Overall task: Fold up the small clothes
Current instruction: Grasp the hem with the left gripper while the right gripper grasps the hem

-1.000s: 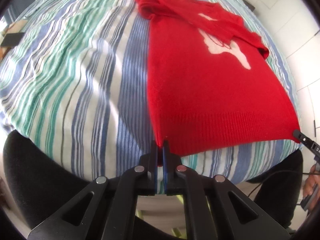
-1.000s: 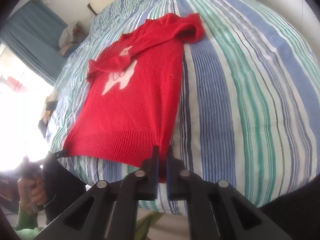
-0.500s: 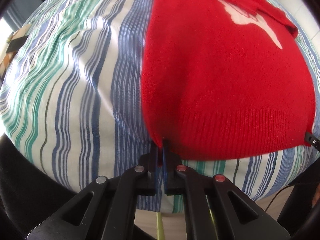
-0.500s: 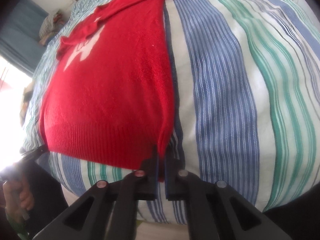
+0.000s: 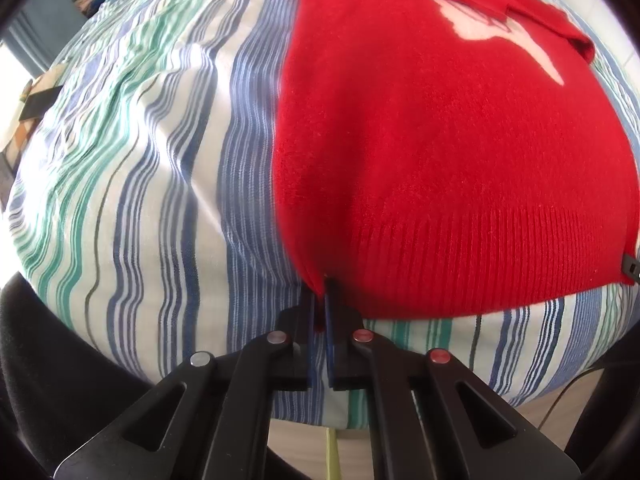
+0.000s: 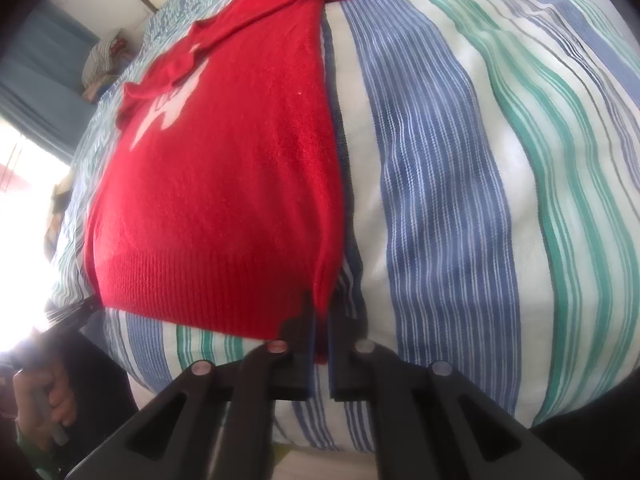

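Observation:
A small red knit sweater with a white figure on its chest lies flat on a striped bed, ribbed hem nearest me. My left gripper is shut on the hem's left corner. My right gripper is shut on the hem's right corner of the same sweater. The sleeves are folded across the chest at the far end. The right gripper's tip shows at the left wrist view's right edge. In the right wrist view the left gripper's tip shows at the hem's far corner.
The bed carries a blue, green and white striped cover and drops off just below the hem. A person's hand shows low at the left. Bundled cloth lies at the bed's far corner.
Both grippers have sunk toward the bed, still pinching the hem corners. The sweater now lies flatter and fills more of each view.

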`<control>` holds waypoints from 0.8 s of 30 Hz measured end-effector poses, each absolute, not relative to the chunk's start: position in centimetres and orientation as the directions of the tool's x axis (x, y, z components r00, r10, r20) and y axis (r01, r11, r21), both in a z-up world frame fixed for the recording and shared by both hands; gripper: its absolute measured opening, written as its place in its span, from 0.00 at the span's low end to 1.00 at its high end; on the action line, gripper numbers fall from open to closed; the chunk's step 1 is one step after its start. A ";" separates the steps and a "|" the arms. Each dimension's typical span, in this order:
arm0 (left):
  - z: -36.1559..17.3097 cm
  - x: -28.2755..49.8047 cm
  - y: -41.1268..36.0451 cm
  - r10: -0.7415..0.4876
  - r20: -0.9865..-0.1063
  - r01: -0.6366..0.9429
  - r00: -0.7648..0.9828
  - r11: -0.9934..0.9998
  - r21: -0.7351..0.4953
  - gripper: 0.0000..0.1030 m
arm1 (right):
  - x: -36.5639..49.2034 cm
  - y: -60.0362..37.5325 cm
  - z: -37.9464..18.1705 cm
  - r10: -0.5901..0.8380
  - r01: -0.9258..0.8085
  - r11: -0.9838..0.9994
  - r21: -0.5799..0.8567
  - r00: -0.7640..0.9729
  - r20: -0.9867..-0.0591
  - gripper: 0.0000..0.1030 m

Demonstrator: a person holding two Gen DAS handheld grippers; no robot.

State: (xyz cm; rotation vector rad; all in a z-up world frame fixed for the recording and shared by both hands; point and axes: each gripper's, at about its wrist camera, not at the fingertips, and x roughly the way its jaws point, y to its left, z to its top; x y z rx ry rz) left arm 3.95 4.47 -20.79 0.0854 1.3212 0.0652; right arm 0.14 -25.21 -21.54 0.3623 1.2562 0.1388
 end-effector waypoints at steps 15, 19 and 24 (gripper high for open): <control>-20.4 3.6 4.4 0.110 -0.962 -0.001 0.251 0.994 0.114 0.03 | 0.2 -24.2 -21.1 0.260 0.075 0.952 0.297 0.315 -0.913 0.02; -20.3 3.5 4.3 0.118 -0.960 0.002 0.253 0.992 0.123 0.03 | 0.2 -23.9 -21.1 0.251 0.076 0.955 0.288 0.317 -0.915 0.02; -20.1 3.3 3.6 0.146 -0.955 0.014 0.259 0.988 0.155 0.05 | 0.2 -23.9 -21.1 0.251 0.078 0.954 0.290 0.318 -0.914 0.02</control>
